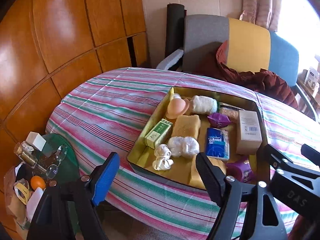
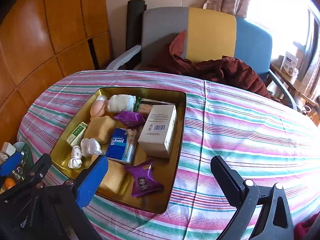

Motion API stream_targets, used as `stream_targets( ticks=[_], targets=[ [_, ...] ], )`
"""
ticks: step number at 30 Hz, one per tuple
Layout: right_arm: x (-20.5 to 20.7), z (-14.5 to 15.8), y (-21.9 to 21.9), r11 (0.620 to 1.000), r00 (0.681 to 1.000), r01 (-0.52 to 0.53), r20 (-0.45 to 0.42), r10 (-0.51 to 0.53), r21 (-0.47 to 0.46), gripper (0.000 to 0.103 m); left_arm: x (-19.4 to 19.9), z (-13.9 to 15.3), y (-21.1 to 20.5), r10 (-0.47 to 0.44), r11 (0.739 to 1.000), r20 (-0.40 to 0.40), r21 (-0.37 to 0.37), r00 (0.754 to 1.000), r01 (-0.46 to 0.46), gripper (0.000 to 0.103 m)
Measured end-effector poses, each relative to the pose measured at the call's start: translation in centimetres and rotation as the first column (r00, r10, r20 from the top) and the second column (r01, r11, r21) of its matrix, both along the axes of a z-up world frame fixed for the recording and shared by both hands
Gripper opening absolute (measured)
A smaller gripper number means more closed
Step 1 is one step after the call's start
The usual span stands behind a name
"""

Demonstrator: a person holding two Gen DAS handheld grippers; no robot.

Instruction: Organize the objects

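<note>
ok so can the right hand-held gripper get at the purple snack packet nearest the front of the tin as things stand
Probably yes. The right hand-held gripper is open and empty, and the purple snack packet lies uncovered on top, near the gold tin's front edge, with nothing over it.

Daylight from the window (image 2: pixel 284 10) blows out the right side; fisheye edges bend, with glare on the wood panels (image 1: pixel 60 26).

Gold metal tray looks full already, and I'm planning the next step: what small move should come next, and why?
Probably lower the open left tool onto the knotted white cord bundle in the gold metal tray. Both tools hold nothing, and that bundle lies nearest, just ahead between its fingers.
</note>
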State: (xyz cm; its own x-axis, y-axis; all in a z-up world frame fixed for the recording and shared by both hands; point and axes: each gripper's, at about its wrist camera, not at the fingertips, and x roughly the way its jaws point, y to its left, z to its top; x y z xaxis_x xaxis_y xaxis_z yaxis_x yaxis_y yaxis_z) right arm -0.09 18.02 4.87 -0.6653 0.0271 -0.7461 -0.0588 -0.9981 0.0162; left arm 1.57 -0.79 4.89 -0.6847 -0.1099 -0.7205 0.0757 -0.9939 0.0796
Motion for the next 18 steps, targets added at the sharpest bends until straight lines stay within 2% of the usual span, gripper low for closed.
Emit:
stream_targets(
  ticks=[3, 11, 18],
  targets=[
    [0.1, 0.0, -0.1, 1.0, 1.0, 0.005, -0.006, -0.006, -0.004, 0.103, 0.0, 0.1, 0.0, -0.011, 1.0, 0.005, 0.015, 1.0, 0.011, 0.074],
    [0.0, 0.0, 0.6, 0.999, 0.999, 0.037, -0.003, -0.037, -0.028, 0.103, -0.1, 0.2, 0.0, -0.019, 0.999, 0.008, 0.032, 1.0, 0.019, 0.074],
    [-0.1, 0.0, 1.0, 0.998, 0.998, 0.06, -0.009, -0.06, -0.022, 0.103, -0.3, -0.3, 0.4, -0.029, 0.999, 0.023, 0.017, 0.999, 0.028, 0.073]
  ],
)
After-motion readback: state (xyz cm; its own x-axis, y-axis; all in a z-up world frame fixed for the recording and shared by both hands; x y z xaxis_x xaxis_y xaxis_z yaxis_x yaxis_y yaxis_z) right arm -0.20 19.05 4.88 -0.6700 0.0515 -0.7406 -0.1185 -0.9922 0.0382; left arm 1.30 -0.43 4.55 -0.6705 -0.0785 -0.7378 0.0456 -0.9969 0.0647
